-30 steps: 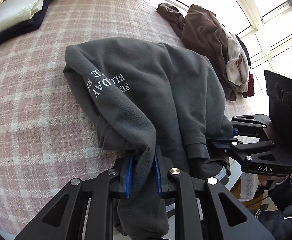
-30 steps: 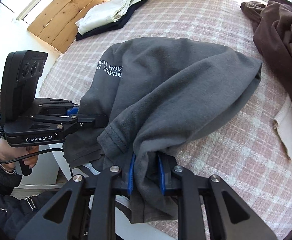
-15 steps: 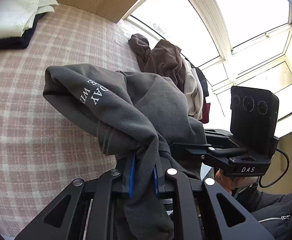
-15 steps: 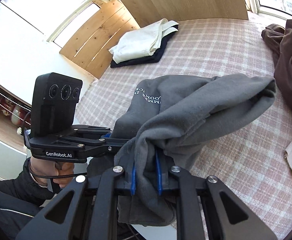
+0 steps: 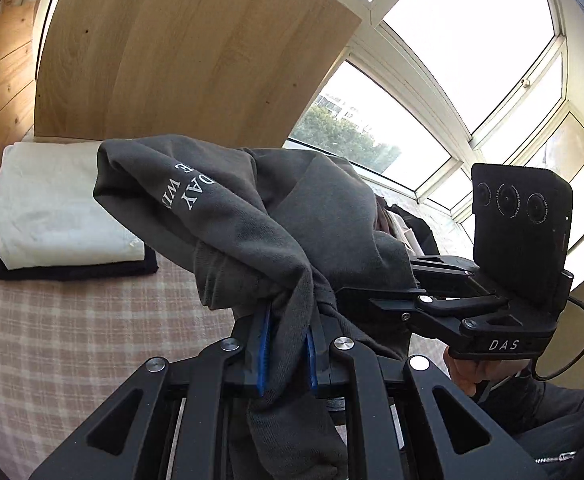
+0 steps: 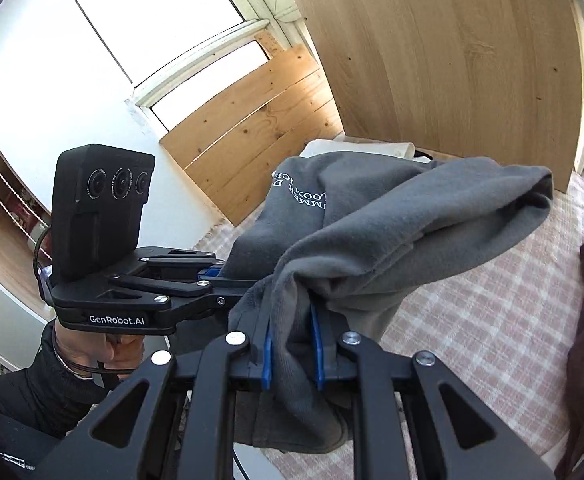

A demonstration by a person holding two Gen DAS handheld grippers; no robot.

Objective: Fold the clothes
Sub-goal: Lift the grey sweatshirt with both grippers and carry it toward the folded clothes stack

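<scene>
above the plaid bed (image 5: 52,344), one grey sweatshirt (image 5: 252,216) hangs between two grippers, left gripper (image 5: 286,354) and right gripper (image 6: 292,354) each pinching its fabric; two folded garments (image 5: 52,208) lie stacked at the far edge.

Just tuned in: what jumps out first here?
A grey sweatshirt with white lettering hangs bunched in mid-air over the plaid bed, pinched by both the left gripper and right gripper. Behind it at the headboard sits a folded white-on-black stack.
</scene>
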